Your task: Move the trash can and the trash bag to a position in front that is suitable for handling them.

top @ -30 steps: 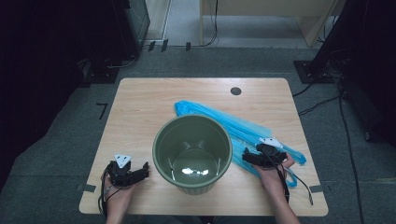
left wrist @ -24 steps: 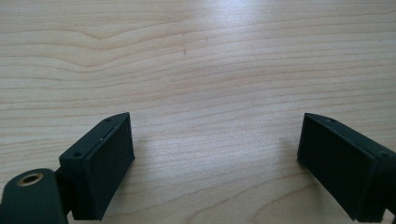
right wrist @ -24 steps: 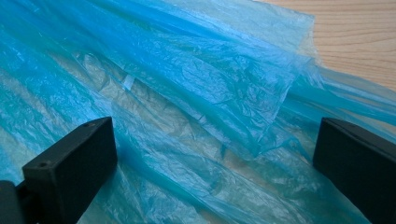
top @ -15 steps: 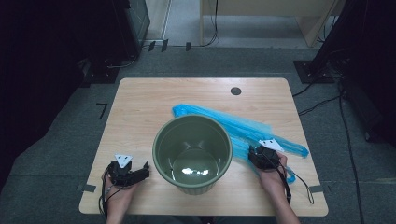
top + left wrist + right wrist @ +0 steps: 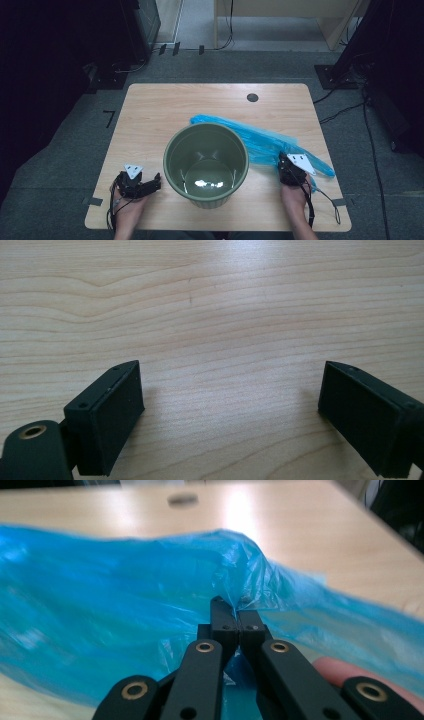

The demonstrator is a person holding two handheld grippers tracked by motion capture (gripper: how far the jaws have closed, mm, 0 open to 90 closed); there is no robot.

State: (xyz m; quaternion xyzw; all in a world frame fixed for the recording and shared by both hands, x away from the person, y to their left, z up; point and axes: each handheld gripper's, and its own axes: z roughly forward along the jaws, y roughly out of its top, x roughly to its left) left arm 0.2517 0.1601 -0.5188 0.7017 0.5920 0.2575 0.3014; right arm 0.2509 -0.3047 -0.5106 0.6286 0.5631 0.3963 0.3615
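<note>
A blue plastic bag (image 5: 260, 137) lies flat on the wooden table (image 5: 165, 107), running from behind the green bucket (image 5: 206, 165) out to the right. My right gripper (image 5: 283, 162) has just been closing, and its jaws now pinch a puckered fold of the blue bag (image 5: 150, 580) at the tips (image 5: 235, 607). My left gripper (image 5: 152, 182) rests low at the table's front left, left of the bucket. Its jaws stand wide apart over bare wood (image 5: 230, 340) with nothing between them (image 5: 230, 405).
A round dark hole (image 5: 252, 97) sits in the table near its far right edge. Black cables trail from both grippers toward the front edge. Dark equipment and cables stand on the floor beyond the table.
The right gripper's jaws have closed on the bag's near edge and the hand shifted slightly. The left gripper has stayed where it was.
</note>
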